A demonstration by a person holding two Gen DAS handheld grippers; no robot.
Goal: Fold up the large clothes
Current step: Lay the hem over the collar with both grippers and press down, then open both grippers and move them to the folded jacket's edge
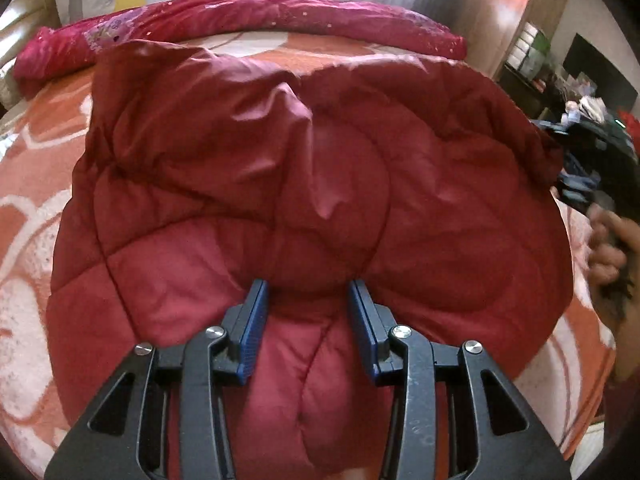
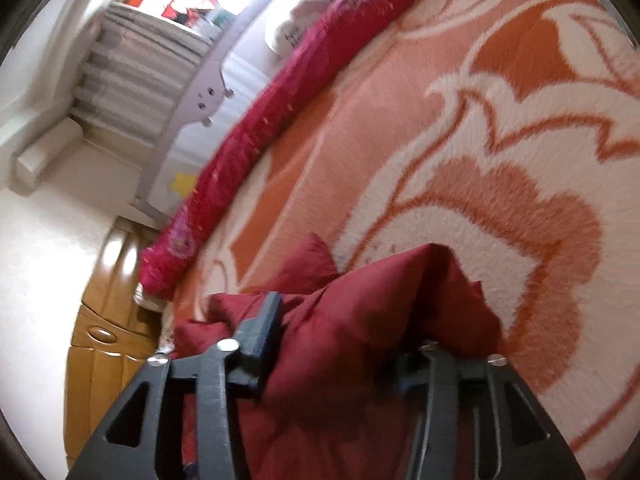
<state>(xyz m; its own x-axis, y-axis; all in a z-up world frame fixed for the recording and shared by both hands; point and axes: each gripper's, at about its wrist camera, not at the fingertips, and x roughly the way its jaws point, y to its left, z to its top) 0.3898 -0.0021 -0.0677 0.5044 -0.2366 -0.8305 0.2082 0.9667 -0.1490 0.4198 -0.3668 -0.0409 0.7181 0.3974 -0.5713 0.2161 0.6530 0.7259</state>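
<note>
A dark red quilted jacket (image 1: 280, 184) lies spread on the bed. My left gripper (image 1: 307, 292) is open, its blue-padded fingers (image 1: 252, 328) apart and pressed down on the jacket's near part, with a bulge of fabric between them. In the right wrist view my right gripper (image 2: 340, 344) is wide apart with a thick bunch of the same red jacket (image 2: 360, 320) between its fingers; the right finger is hidden under the fabric. The right gripper and the hand holding it (image 1: 608, 240) show blurred at the right edge of the left wrist view.
An orange and white floral blanket (image 2: 500, 140) covers the bed. A rolled magenta blanket (image 1: 240, 20) lies along the far edge, by a grey bed rail (image 2: 208, 92). A wooden cabinet (image 2: 108, 320) stands beside the bed. Cluttered shelves (image 1: 560, 76) are at the right.
</note>
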